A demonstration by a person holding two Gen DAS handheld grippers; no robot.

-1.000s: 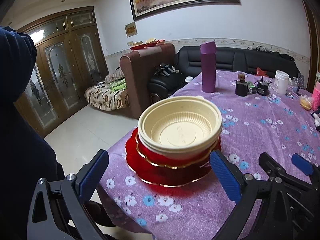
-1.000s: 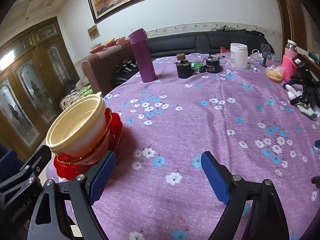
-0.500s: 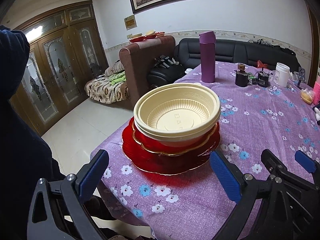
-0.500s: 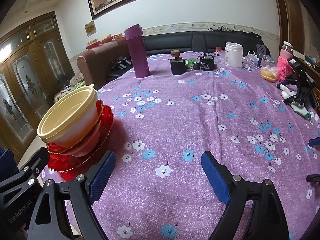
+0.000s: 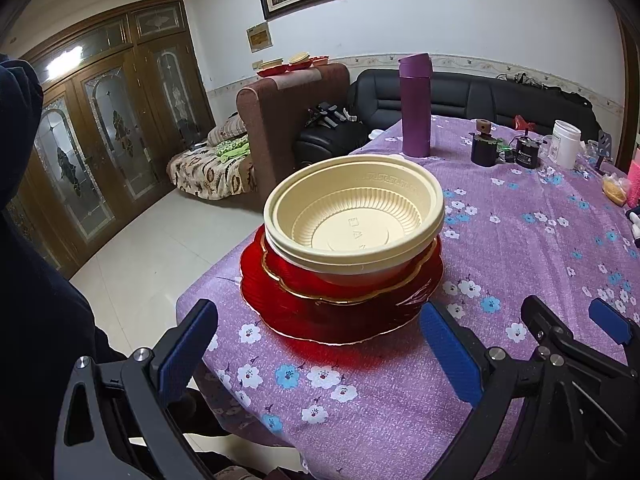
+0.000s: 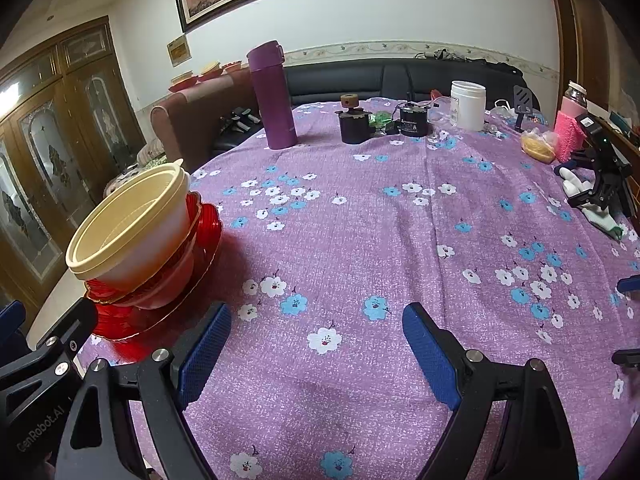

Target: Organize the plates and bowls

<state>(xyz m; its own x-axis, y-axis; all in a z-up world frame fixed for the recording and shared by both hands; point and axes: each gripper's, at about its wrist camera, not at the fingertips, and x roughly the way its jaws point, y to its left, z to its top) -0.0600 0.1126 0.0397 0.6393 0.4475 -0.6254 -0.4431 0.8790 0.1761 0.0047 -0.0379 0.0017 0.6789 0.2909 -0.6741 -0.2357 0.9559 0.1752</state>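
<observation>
Cream ribbed plastic bowls (image 5: 354, 222) nested on red glass plates (image 5: 340, 312), ahead of the wide, empty left gripper (image 5: 320, 344); stack apparently near the table edge, so a nudge could topple it.

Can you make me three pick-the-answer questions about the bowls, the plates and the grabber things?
1. Where is the cream bowl?
A on the red plates
B beside the bottle
C on the floor

2. What colour is the tall bottle?
A green
B purple
C white

3. How is the left gripper?
A shut on the bowl
B shut on a plate
C open, holding nothing

Answers:
1 A, it sits atop the stacked red plates.
2 B, it stands purple on the tablecloth.
3 C, its blue pads stand wide apart, short of the stack.
</observation>
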